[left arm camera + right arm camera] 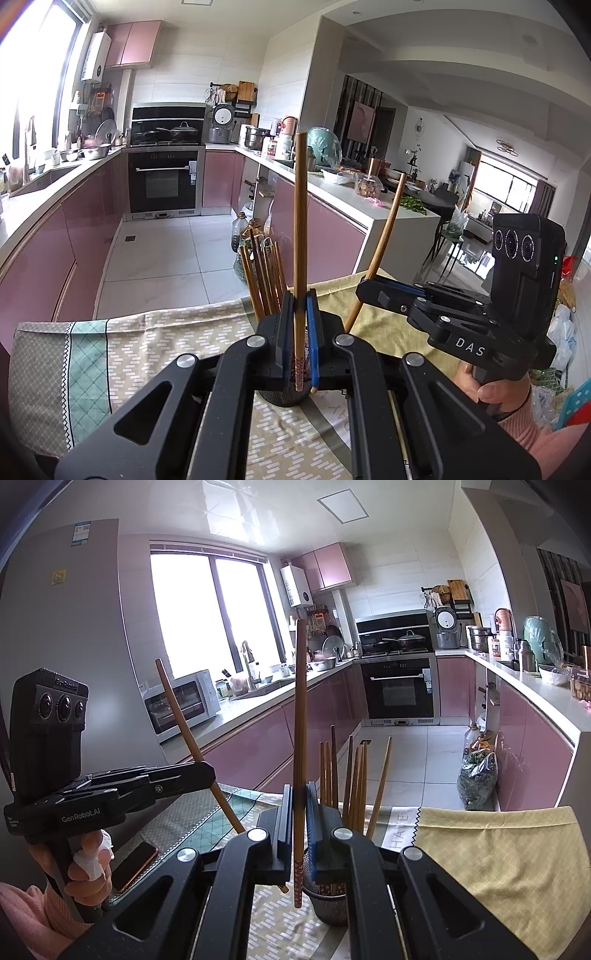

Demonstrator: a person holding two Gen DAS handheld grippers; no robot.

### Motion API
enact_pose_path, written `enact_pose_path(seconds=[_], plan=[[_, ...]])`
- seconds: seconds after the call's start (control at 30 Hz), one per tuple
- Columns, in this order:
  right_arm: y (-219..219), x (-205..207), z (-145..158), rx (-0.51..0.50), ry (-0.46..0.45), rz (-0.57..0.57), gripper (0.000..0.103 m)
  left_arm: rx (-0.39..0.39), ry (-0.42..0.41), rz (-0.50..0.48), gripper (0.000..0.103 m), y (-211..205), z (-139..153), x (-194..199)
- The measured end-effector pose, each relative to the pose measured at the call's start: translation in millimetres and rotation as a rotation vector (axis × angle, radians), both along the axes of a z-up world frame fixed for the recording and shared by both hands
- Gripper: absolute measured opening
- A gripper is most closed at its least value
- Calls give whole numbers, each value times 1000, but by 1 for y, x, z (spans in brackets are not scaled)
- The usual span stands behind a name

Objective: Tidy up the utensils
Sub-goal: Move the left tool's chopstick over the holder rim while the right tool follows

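The left gripper (300, 332) is clamped on one upright chopstick (300, 221), and the right gripper (299, 823) on another chopstick (300, 720). Both hang above the tabletop (498, 849), beside the mesh holder (328, 904) (more chopsticks inside)

One brown wooden chopstick (300, 236) stands nearly upright, patterned end down. A second chopstick (380, 254) leans toward one o'clock. Behind, at eleven o'clock, a bundle of chopsticks (264, 280) stands in a dark mesh holder (328, 904) on the cloth-covered table.
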State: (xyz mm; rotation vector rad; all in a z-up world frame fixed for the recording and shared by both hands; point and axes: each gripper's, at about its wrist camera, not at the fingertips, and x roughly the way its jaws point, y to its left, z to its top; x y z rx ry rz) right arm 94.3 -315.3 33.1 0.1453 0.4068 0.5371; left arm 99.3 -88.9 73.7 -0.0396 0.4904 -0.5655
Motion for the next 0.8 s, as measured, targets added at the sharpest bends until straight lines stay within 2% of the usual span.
enact_pose_path(seconds=[0.8], plan=[[0,8,7,-9,-6,-21,6,15,6,5,8,-8,2,9]])
